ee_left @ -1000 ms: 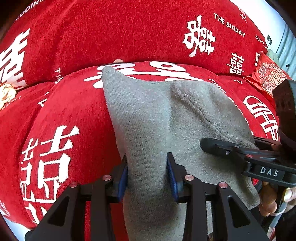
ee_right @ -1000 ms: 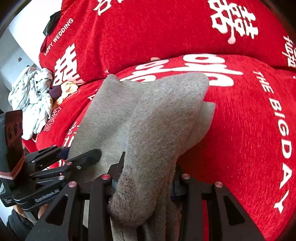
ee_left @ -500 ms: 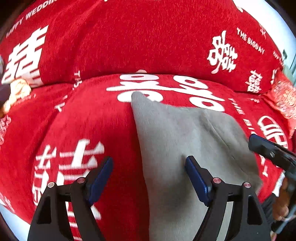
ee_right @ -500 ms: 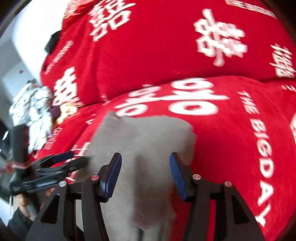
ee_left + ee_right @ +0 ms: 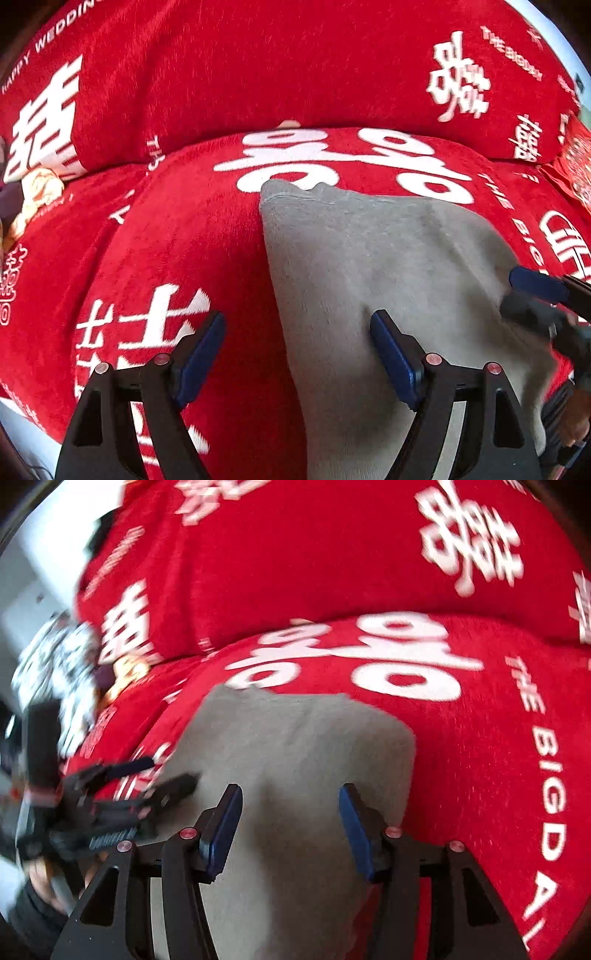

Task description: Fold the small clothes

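A grey knitted sock (image 5: 388, 266) lies folded flat on the red sofa cover (image 5: 177, 236) with white lettering. My left gripper (image 5: 297, 319) is open over the sock's left edge: one pad stands over the red cover, the other over the grey knit, and neither presses on it. My right gripper (image 5: 291, 792) is open too, above the sock (image 5: 295, 738), with nothing pinched between its blue pads. Each gripper shows in the other's view: the right one (image 5: 535, 291) at the sock's right edge, the left one (image 5: 147, 775) at its left edge.
The red backrest (image 5: 295, 66) rises behind the seat. A pile of pale patterned clothes (image 5: 55, 664) lies at the far left, with a small yellow-white item (image 5: 37, 195) beside it. A red embroidered cushion (image 5: 576, 162) sits at the far right. A person's hand (image 5: 40, 882) holds the left gripper.
Both grippers have opened and let go of the sock. The part that the right gripper held up now lies flat. Both grippers have drawn back a little.
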`<state>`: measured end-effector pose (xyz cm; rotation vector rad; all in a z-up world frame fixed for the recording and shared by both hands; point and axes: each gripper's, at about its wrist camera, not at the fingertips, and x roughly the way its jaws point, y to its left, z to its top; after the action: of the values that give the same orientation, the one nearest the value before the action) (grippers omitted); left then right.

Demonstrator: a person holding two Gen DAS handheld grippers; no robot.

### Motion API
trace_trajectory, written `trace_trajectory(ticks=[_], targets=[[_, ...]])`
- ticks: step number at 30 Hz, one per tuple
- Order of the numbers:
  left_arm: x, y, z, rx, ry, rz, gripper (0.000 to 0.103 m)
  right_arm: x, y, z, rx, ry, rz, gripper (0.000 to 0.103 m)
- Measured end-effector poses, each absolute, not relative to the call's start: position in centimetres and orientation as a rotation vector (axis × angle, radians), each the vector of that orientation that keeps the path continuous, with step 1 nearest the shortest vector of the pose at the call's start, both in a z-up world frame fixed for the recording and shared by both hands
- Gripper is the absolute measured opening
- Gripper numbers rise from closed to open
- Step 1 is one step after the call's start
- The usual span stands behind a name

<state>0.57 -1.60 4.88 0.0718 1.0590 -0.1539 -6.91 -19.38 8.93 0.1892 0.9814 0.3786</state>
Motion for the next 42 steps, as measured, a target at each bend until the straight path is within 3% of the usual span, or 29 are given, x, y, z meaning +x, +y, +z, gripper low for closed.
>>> trace_trajectory(ticks=[5,11,20,24,29,42], targets=[[-3.0,-2.0,5.9,0.085,1.04,-0.184,0.081,-12.7,-16.9,10.1,0.079,0.936,0.476,0.062],[-5.6,-2.7,4.9,0.127,1.044,-0.145,0.081,-15.5,-16.9,7.3,0.048,0.971,0.433,0.065],[-8.3,-2.2,6.8,0.016,1.011,-0.178,0.081,-19.1,-16.1,10.6,-0.07,0.911,0.38,0.066],[-8.7,-2.3,6.7,-0.034,1.073,-0.252,0.081,-19.4,-15.4,11.7,-0.094,0.893,0.36,0.067],[-9.6,-3.0,6.9,0.068,0.988,-0.095,0.081,-19.2,-15.0,12.2,-0.102,0.886,0.348,0.067],[-9.5,-2.7,6.1,0.081,1.02,-0.08,0.081,-18.6,-15.0,11.9,-0.121,0.918,0.309,0.067]])
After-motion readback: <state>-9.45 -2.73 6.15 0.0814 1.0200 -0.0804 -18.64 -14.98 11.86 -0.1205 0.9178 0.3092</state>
